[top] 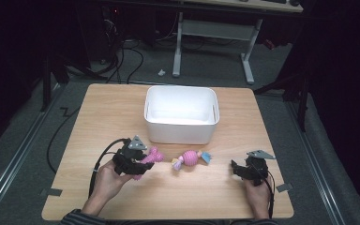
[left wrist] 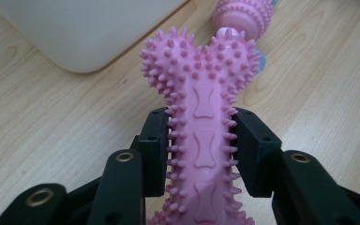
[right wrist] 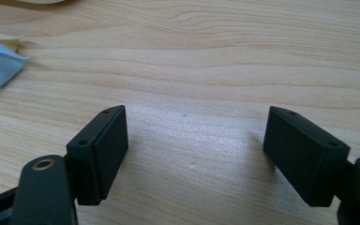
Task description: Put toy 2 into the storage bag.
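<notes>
Currently the left gripper (left wrist: 201,140) is clamping the pink spiked bone toy (left wrist: 201,122) on the table (top: 243,197), just in front of the white bin (top: 181,114). Judging by layout, lifting it into the bin comes next. The right gripper (right wrist: 194,154) is resting with jaws apart, holding nothing.

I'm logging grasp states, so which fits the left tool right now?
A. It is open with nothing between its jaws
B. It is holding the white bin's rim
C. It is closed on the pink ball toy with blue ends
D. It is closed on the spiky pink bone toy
D: in the left gripper view, the left tool has both jaws pressed against the shaft of the spiky pink bone toy, beside the white bin.
</notes>
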Demonstrator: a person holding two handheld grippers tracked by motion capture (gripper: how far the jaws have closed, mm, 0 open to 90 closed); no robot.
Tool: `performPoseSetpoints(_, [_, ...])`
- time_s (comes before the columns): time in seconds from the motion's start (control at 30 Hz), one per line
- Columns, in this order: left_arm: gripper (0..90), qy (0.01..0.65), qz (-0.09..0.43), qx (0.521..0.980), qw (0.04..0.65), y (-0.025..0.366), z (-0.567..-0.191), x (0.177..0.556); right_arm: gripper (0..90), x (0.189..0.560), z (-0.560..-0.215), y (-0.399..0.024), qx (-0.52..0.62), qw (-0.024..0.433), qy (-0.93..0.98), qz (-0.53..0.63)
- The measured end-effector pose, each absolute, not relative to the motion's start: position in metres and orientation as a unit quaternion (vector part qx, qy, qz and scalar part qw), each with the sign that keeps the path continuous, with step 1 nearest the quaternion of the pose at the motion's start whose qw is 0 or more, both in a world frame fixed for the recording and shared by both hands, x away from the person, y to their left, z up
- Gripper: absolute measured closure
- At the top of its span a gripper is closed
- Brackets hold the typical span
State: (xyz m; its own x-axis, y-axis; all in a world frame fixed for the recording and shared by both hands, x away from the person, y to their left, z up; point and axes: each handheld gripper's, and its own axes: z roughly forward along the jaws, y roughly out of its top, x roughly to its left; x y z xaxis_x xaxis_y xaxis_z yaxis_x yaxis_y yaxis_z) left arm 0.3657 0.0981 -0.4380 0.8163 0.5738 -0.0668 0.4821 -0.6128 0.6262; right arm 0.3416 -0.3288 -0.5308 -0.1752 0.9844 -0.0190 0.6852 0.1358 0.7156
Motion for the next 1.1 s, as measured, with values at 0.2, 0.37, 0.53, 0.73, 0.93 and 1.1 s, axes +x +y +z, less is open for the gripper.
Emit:
performPoseSetpoints(0.2, [58.7, 0.285, 0.072, 0.897, 0.330, 0.094, -0.427, 0.371, 22.5, 0.342, -0.531, -0.329, 0.589, 0.256, 0.709, 0.292])
performPoseSetpoints(0.37, [58.6, 0.287, 0.061, 0.886, 0.358, 0.094, -0.411, 0.379, 22.5, 0.341, -0.531, -0.329, 0.587, 0.256, 0.710, 0.293])
performPoseSetpoints(0.53, [58.6, 0.280, 0.069, 0.886, 0.364, 0.090, -0.400, 0.383, 22.5, 0.341, -0.531, -0.328, 0.587, 0.255, 0.710, 0.294])
performPoseSetpoints(0.73, [58.6, 0.276, 0.069, 0.885, 0.369, 0.089, -0.384, 0.392, 22.5, 0.341, -0.531, -0.328, 0.587, 0.255, 0.710, 0.294])
performPoseSetpoints(0.93, [58.7, 0.261, 0.069, 0.886, 0.378, 0.085, -0.368, 0.398, 22.5, 0.341, -0.531, -0.328, 0.587, 0.255, 0.710, 0.294])
performPoseSetpoints(1.1, [58.6, 0.257, 0.072, 0.886, 0.378, 0.081, -0.357, 0.406, 22.5, 0.341, -0.531, -0.328, 0.586, 0.255, 0.711, 0.294])
